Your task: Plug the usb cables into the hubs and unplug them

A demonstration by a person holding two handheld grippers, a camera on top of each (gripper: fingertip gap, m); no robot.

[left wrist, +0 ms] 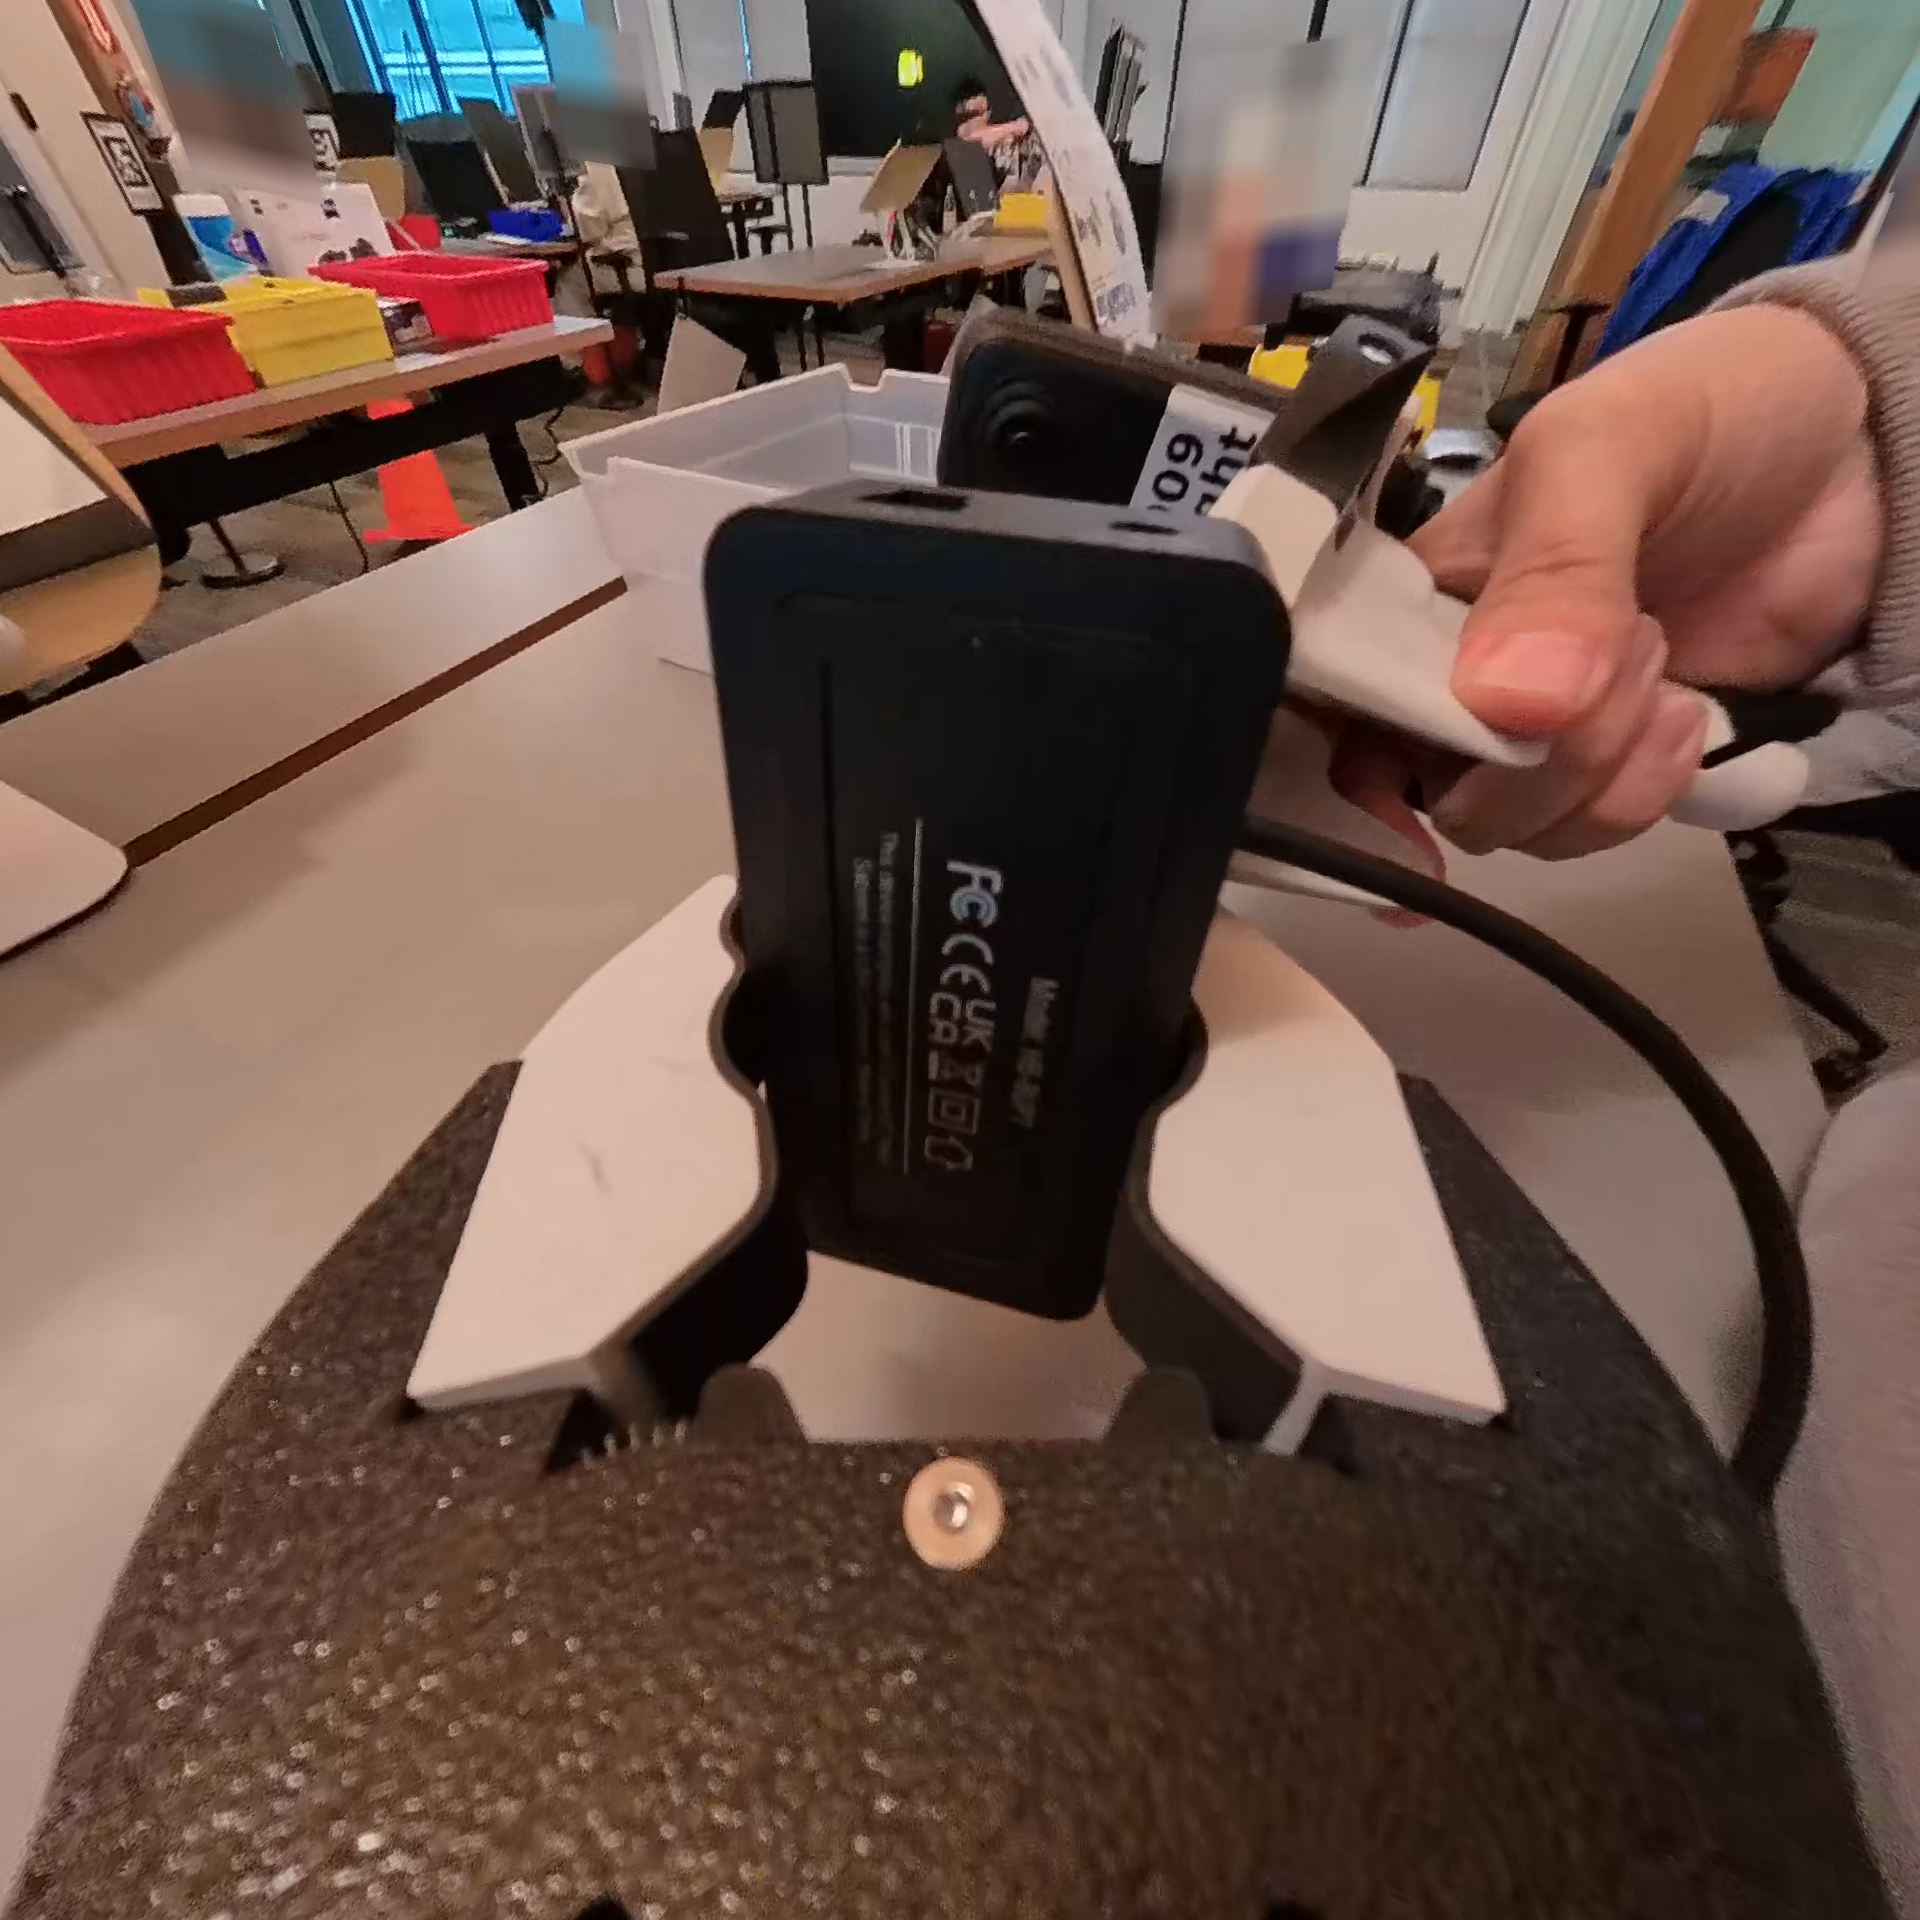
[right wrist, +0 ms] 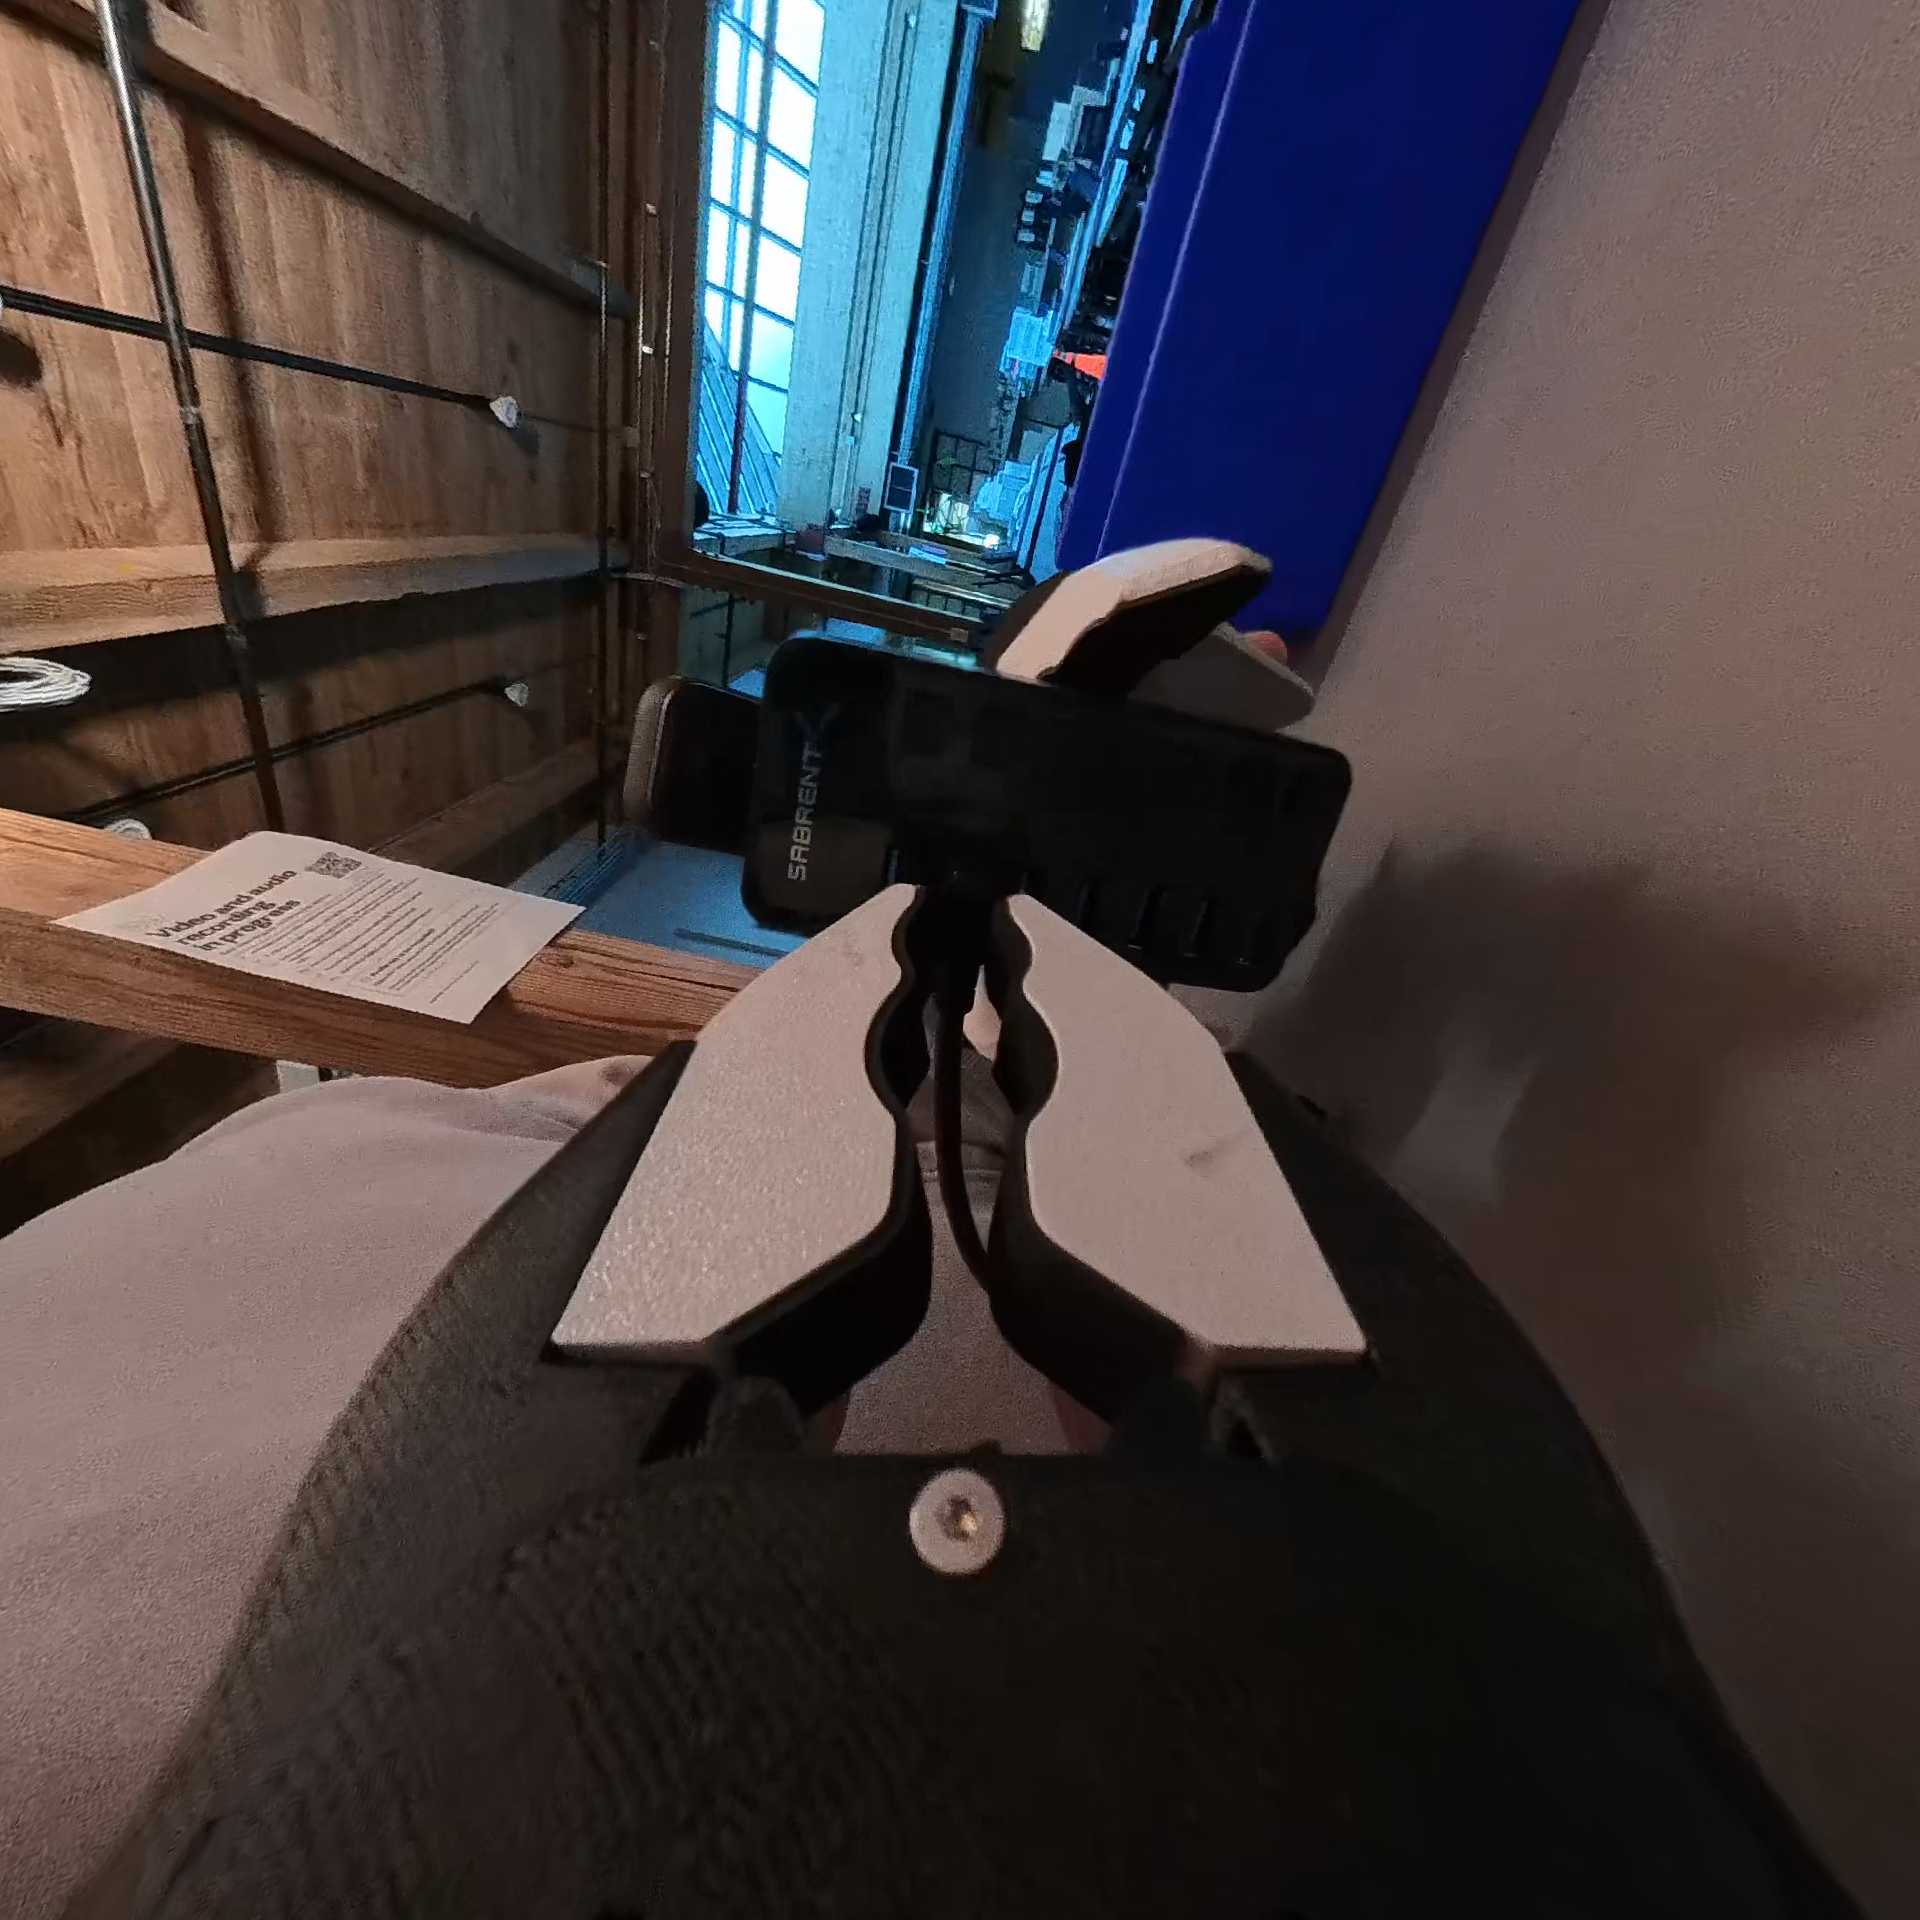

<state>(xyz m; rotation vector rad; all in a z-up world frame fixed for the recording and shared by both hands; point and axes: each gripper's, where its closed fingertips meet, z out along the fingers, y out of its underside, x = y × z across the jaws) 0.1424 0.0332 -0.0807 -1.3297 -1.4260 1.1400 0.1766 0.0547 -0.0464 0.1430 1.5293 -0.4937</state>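
My left gripper (left wrist: 971, 935) is shut on a black USB hub (left wrist: 997, 831) and holds it upright above the table, label side toward the camera. A black cable (left wrist: 1621, 1018) runs from behind the hub and curves down to the right. In the right wrist view my right gripper (right wrist: 961, 914) is shut on the cable's plug end (right wrist: 951, 1122), right at the port side of the hub (right wrist: 1039, 790). I cannot tell how deep the plug sits in the port. A finger (right wrist: 1132, 597) of the left gripper shows behind the hub. A hand (left wrist: 1662, 582) holds the right gripper.
A white plastic bin (left wrist: 748, 447) stands on the beige table (left wrist: 312, 935) just behind the hub. Red bins (left wrist: 436, 291) and a yellow bin (left wrist: 301, 322) sit on a farther table, with an orange cone (left wrist: 416, 499) on the floor. A wooden beam with a paper sheet (right wrist: 322, 925) is at the left.
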